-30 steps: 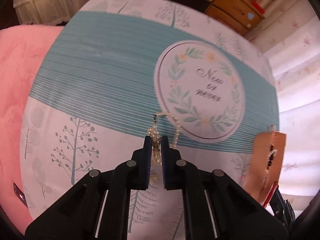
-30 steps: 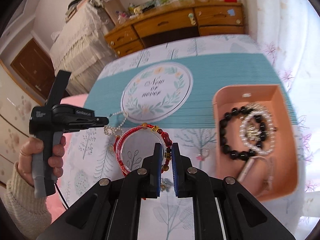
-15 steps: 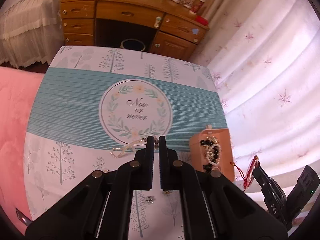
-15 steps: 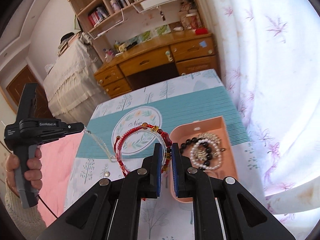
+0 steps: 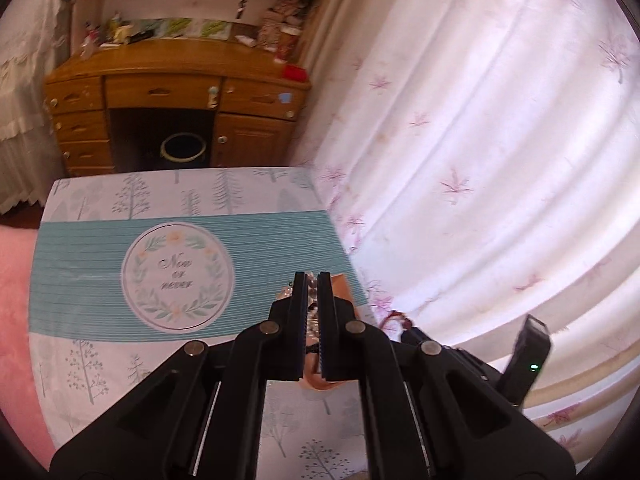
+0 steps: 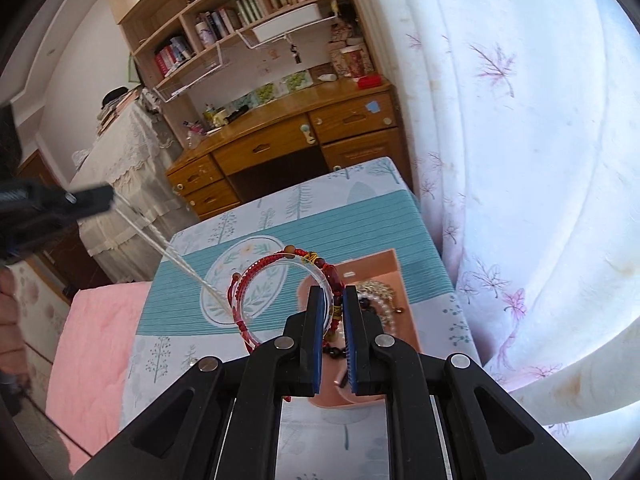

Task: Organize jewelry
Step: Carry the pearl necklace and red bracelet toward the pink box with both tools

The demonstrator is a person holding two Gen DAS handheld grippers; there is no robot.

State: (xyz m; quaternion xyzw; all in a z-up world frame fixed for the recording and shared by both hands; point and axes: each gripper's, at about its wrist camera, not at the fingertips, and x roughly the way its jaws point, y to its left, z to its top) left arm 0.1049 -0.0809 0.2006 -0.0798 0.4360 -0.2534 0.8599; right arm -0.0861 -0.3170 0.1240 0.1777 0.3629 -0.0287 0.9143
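Note:
My right gripper [image 6: 334, 300] is shut on a clear bangle wrapped with a red beaded bracelet [image 6: 280, 280], held in the air above the table. Below it the peach tray [image 6: 380, 268] holds black and pearl bead bracelets [image 6: 376, 300]. My left gripper [image 5: 313, 280] is shut on a pearl necklace [image 6: 160, 242], which hangs taut from it down toward the table; in the left wrist view only a few beads [image 5: 312, 312] show between the fingers. The tray [image 5: 340, 284] lies just behind the left fingertips.
The table has a teal striped cloth with a round "Now or never" emblem [image 5: 178, 276]. A pink blanket [image 6: 92, 344] lies to the left. White curtains [image 5: 480, 160] hang at the right. A wooden desk [image 5: 176, 96] and bookshelves [image 6: 248, 12] stand beyond the table.
Both grippers have risen well above the table. The left one lifted the pearl necklace off the cloth and swung toward the tray; the right one still holds the bangle.

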